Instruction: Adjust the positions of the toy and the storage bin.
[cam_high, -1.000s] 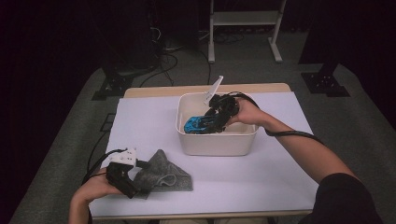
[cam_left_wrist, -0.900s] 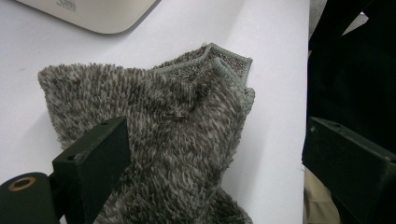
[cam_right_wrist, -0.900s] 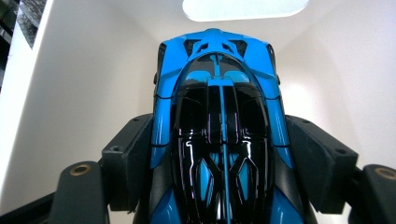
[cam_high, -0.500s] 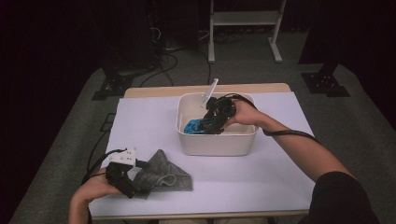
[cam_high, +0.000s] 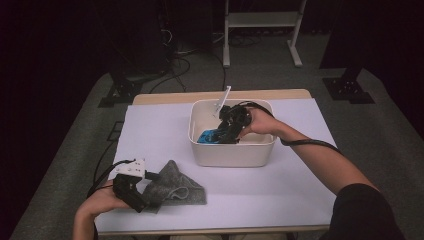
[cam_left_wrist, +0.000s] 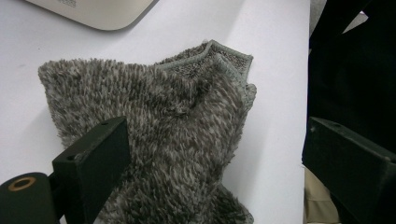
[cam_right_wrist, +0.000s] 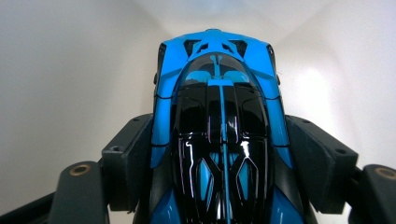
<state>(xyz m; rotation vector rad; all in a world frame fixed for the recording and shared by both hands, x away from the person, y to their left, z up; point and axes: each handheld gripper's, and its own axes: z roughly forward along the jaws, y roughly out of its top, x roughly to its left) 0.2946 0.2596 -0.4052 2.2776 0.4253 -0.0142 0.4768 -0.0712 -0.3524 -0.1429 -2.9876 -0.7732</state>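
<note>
Right gripper (cam_high: 226, 131), centre of the high view, reaching down into the white bin (cam_high: 232, 152). Clamped on the blue toy car (cam_right_wrist: 219, 135): in the right gripper view both jaws press the car's flanks, car filling mid-frame, nose pointing to the top of the frame at a bin corner. Glossy black roof and canopy, blue body panels. Pale bin walls all around it. In the high view, a sliver of the same car (cam_high: 206, 136) visible inside the bin, left of the gripper. Thin white stick-like piece (cam_high: 223, 100) poking up at the bin's far rim; cannot tell what it is.

Left gripper (cam_high: 141, 197), lower left of the high view, lying low at the near table edge. Jaws spread wide, gripping nothing: in the left gripper view, left jaw resting over the grey towel (cam_left_wrist: 159, 135), right jaw off to the right edge of the frame, clear of the fabric. Towel crumpled, hemmed corner folded up toward upper centre. Bin corner just in at upper left there.

Towel (cam_high: 175, 183) well apart from the bin, both on the white table cover (cam_high: 290, 185).
</note>
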